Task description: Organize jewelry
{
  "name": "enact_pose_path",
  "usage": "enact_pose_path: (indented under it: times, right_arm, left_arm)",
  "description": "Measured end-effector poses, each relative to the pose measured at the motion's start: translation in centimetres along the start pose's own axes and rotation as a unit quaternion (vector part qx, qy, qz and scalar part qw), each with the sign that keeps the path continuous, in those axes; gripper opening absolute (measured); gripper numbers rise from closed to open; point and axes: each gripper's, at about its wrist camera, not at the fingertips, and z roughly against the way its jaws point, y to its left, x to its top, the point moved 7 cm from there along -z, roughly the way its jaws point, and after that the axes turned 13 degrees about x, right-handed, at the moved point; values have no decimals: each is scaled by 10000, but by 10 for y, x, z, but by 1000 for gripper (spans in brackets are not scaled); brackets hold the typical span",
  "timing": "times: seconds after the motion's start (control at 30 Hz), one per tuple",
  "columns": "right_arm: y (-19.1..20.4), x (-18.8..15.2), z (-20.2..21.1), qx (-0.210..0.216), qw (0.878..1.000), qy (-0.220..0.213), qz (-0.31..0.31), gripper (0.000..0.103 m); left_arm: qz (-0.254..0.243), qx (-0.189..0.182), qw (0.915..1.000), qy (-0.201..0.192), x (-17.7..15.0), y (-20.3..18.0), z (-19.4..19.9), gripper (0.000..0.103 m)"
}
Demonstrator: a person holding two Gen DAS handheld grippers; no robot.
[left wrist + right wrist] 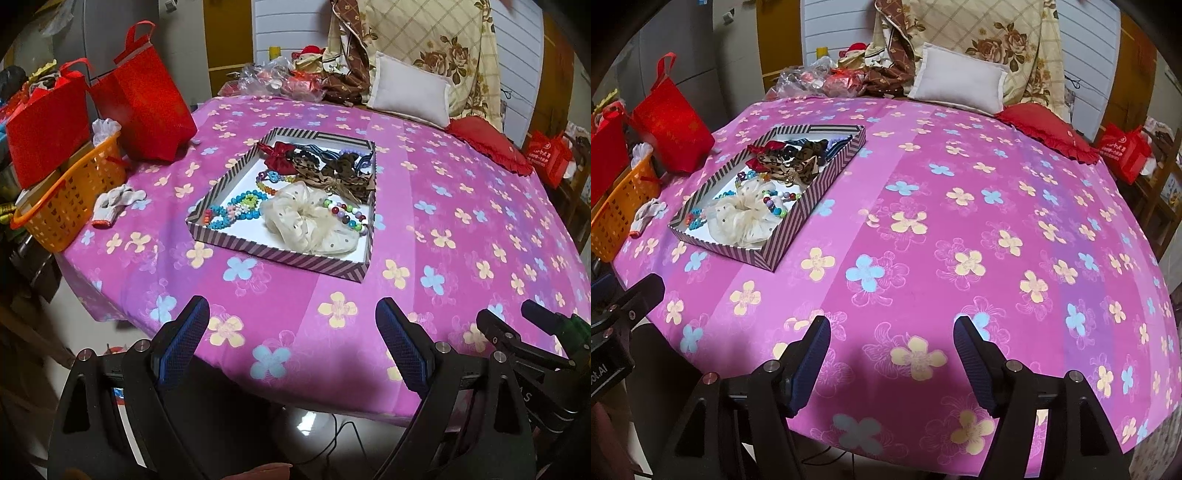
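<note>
I have both grippers hanging over the near edge of the surface (pixel 960 206), which is draped in a pink cloth printed with yellow and blue flowers. My left gripper (pixel 291 317) has its fingers spread apart with only cloth showing between the blue pads. My right gripper (pixel 892 328) is likewise released, nothing between its fingers.

The jewelry sits in a shallow striped tray (pixel 273 254), well ahead of my left gripper and off to the left of my right one. Nearest me in the tray lies a cream dotted scrunchie (pixel 310 221). A bracelet of mixed coloured beads (pixel 347 216) rests against its right side, and a turquoise beaded bracelet (pixel 236 210) lies just to its left. Further back I see a leopard-print bow (pixel 332 173) and a dark red bow (pixel 280 153), crowded together with dark hair ties behind them.

Left of the tray, a white work glove (pixel 114 201) lies on the cloth beside an orange plastic basket (pixel 70 206), which overhangs the left edge. Two red gift bags (pixel 144 99) stand behind the basket. At the far side there is a white pillow (pixel 410 88) and a red frilled cushion (pixel 487 146).
</note>
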Motion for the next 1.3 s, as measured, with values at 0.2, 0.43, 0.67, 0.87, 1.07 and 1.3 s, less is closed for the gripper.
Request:
enact_pose_path:
  times: [0.2, 0.43, 0.67, 0.87, 1.07, 1.3]
  right_arm:
    - [0, -2, -1, -8, 10000, 4, -11, 67]
    - [-1, -4, -3, -32, 10000, 41, -45, 67]
    - [1, -5, -6, -33, 10000, 61, -16, 67]
    - [2, -6, -6, -35, 10000, 70, -22, 67]
    - [2, -6, -6, -41, 10000, 62, -26, 67]
    - [3, -6, -7, -43, 10000, 72, -18, 67]
  left_arm:
    - [-31, -27, 10000, 59, -3, -1, -4, 91]
    - [-28, -40, 9999, 97, -6, -1, -6, 91]
    - [-33, -51, 9999, 140, -9, -1, -8, 91]
    - [-25, -75, 9997, 229, -11, 0, -12, 91]
    - [-52, -61, 9997, 236, -13, -1, -13, 91]
    - [-40, -55, 9995, 298, -15, 1, -17, 91]
